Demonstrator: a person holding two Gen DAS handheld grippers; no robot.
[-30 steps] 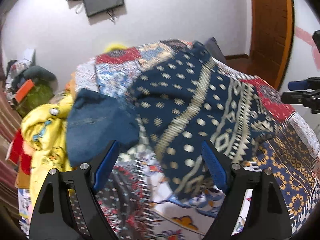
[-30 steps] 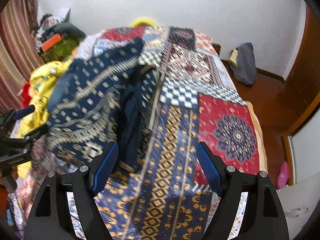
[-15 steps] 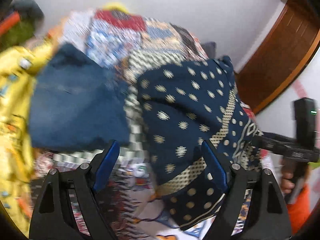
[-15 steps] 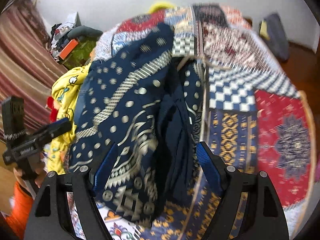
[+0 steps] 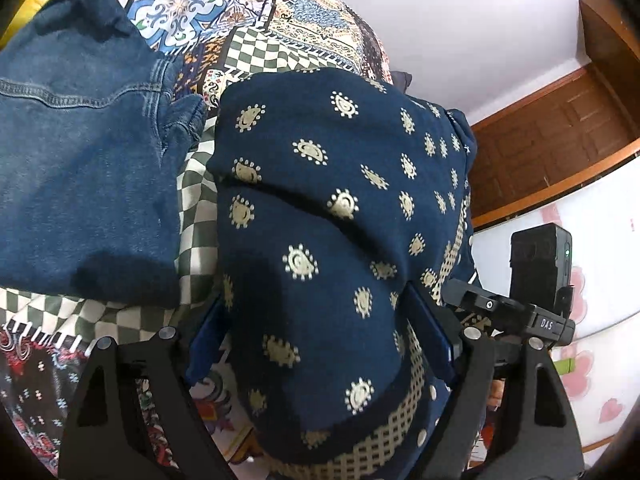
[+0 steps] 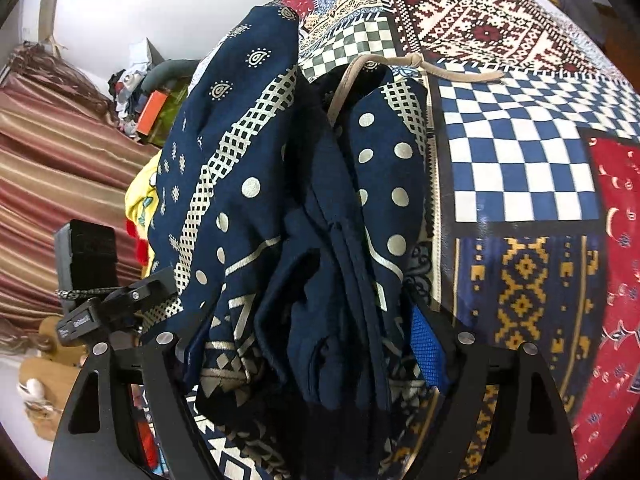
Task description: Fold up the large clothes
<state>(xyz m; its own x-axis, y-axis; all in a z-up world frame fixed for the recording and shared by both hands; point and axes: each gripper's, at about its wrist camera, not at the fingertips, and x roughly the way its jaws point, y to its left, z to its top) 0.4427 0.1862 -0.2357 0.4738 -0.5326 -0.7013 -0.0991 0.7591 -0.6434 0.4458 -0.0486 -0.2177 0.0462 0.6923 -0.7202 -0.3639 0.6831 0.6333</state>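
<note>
Straddling the near edge of the navy patterned garment [image 5: 320,216], the left hand-held gripper [image 5: 320,344] is sitting with its blue pads wide apart and cloth bulging between them — spread, not clamping, likely lining up a grip on the hem band so the edge can be lifted cleanly. On the other side the right hand-held gripper [image 6: 304,344] is doing the same over the bunched dark folds, jaws spread with fabric heaped between the pads; no pinch is visible yet. Each tool is showing at the edge of the other's view, so the two are working opposite sides of the same piece, probably to raise it evenly for a fold.

The garment is lying mounded on the bed, on the patchwork bedspread [image 6: 520,152], creased rather than flat — it looks like the fold is only starting. A beige drawstring [image 6: 400,66] is trailing out from its top edge onto the checkered patch. Folded denim jeans [image 5: 80,152] are resting just beside it on the left, apart from the grip area, seemingly set aside. Yellow clothing [image 6: 140,196] is piling off the far edge of the bed.
</note>
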